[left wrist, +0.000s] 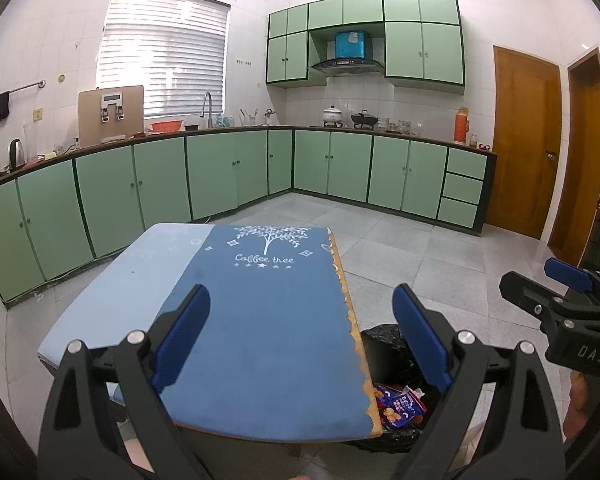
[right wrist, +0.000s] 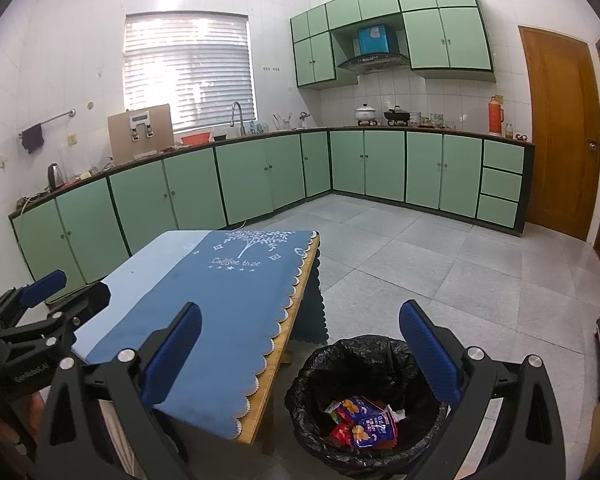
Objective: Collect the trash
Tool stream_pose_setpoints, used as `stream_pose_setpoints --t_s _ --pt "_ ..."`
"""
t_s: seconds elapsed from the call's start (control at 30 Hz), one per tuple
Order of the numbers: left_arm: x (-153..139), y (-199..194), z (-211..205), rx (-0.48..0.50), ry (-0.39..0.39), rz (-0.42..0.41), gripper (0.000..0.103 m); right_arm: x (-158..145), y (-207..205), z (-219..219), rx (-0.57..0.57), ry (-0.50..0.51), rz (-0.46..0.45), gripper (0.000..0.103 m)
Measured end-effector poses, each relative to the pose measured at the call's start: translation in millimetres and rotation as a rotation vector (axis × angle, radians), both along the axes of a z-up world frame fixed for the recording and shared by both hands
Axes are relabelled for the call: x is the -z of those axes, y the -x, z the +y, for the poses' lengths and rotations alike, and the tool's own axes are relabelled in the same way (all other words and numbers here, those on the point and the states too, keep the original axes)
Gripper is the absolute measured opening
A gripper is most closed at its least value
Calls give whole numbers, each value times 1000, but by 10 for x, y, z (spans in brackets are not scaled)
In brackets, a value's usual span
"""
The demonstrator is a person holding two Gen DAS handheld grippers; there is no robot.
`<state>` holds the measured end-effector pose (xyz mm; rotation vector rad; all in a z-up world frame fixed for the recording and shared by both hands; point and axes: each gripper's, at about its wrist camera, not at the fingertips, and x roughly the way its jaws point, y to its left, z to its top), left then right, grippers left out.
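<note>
A bin lined with a black bag [right wrist: 364, 360] stands on the floor at the table's right side. Several snack wrappers [right wrist: 364, 424] lie inside it; they also show in the left wrist view [left wrist: 400, 404]. My left gripper [left wrist: 300, 336] is open and empty above the blue tablecloth [left wrist: 260, 320]. My right gripper [right wrist: 300, 352] is open and empty, spanning the table edge and the bin. The right gripper shows in the left wrist view [left wrist: 556, 292], and the left gripper shows in the right wrist view [right wrist: 56, 292].
The wooden table [right wrist: 276, 384] carries a blue "Coffee tree" cloth. Green kitchen cabinets [right wrist: 240, 180] line the far walls. Wooden doors [right wrist: 560, 128] stand at the right. Grey tile floor [right wrist: 420, 264] lies beyond the table.
</note>
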<state>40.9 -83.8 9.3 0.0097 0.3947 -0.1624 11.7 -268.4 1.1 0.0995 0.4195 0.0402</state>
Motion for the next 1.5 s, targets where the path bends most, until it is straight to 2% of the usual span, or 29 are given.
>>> stream_pose_setpoints --t_s 1.5 --pt "53 -24 54 -9 -2 0 90 2 -6 -5 0 -1 1 97"
